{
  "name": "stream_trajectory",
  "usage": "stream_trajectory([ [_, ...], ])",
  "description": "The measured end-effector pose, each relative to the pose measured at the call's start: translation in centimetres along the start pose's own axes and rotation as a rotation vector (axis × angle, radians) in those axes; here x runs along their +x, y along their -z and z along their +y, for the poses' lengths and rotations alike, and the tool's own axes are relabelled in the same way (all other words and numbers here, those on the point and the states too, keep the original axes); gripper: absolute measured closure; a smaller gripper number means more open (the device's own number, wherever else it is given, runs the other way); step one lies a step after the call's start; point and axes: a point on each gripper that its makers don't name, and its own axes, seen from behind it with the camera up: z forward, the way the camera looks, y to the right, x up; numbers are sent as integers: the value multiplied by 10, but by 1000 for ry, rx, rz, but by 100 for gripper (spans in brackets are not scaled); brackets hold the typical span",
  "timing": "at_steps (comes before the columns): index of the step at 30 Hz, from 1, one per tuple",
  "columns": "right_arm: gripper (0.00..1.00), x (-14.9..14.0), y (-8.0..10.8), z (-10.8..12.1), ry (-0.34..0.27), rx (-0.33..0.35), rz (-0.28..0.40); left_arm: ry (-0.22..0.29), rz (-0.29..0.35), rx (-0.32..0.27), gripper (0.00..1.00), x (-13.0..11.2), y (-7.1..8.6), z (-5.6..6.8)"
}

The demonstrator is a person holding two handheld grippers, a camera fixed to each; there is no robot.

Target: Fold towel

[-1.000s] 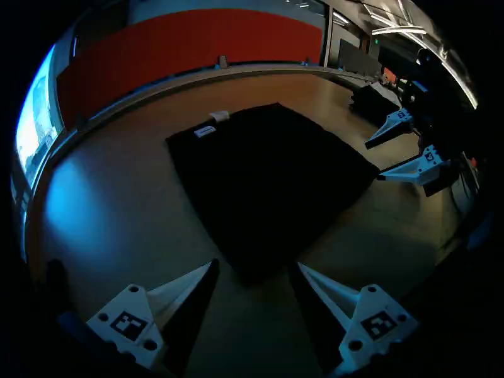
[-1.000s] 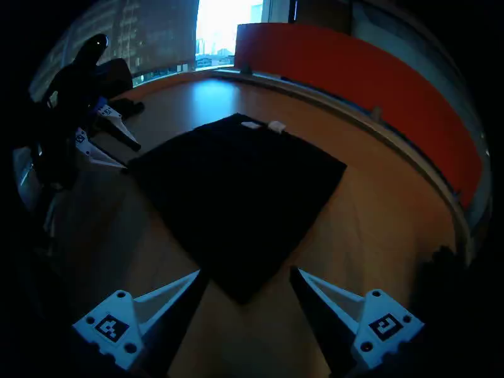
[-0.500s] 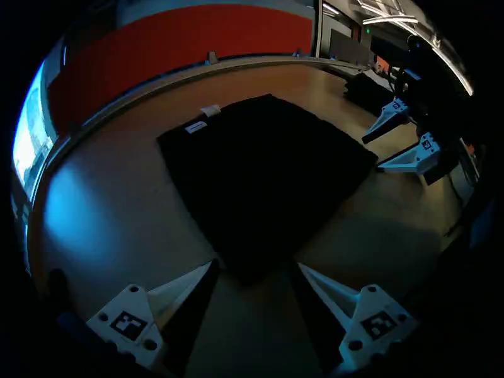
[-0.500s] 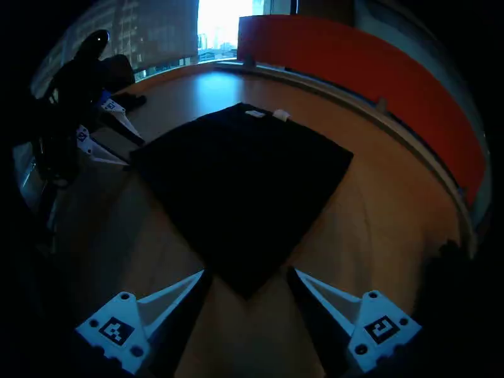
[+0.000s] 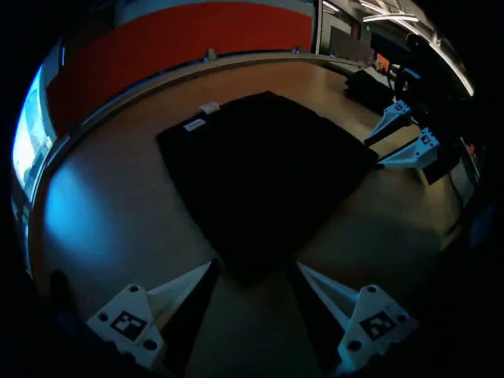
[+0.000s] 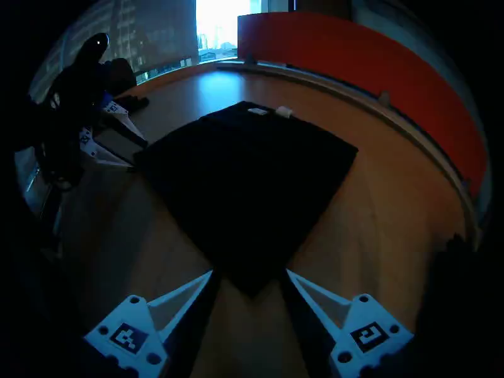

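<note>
Both left gripper (image 5: 255,263) and right gripper (image 6: 249,271), spread wide, straddle towel (image 5: 264,164) corners.

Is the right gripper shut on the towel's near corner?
No: the right gripper stands open, the towel lying with its corner between its fingers.

Wooden table (image 6: 390,208), red partition (image 6: 390,69), bright window (image 6: 217,22)

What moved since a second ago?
The right gripper crept in on the towel's near corner, and its fingers narrowed around it without gripping yet. The left gripper stayed open at its own corner, and the towel still lies flat on the table.
</note>
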Motion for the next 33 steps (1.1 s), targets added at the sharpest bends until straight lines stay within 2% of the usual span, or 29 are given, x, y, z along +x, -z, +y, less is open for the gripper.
stream_trajectory([
  [3, 37, 0, 0, 1, 1, 2, -1, 2, -1, 0, 23, 0, 0, 0],
  [5, 43, 0, 0, 1, 1, 2, -1, 1, -5, 0, 26, 0, 0, 1],
  [11, 53, 0, 1, 2, -3, 1, -2, -8, -12, -7, 37, 1, -1, 4],
  [15, 68, 0, 1, 1, -2, 3, -2, -5, -12, -6, 47, 2, -2, 5],
  [17, 78, 1, 1, 2, -3, 3, -3, -6, -13, -5, 49, 2, -2, 6],
  [19, 82, 1, 0, 1, -3, 4, -4, -6, -14, -3, 56, 3, -2, 6],
  [21, 83, 2, 0, 1, -3, 5, -6, -6, -16, 0, 71, 3, -3, 7],
  [25, 84, 2, 1, -1, 3, 5, -6, 0, -22, 12, 87, 5, -4, 6],
  [33, 84, 9, 9, -5, 2, 3, 17, 16, -11, 37, 90, 13, 2, 4],
])
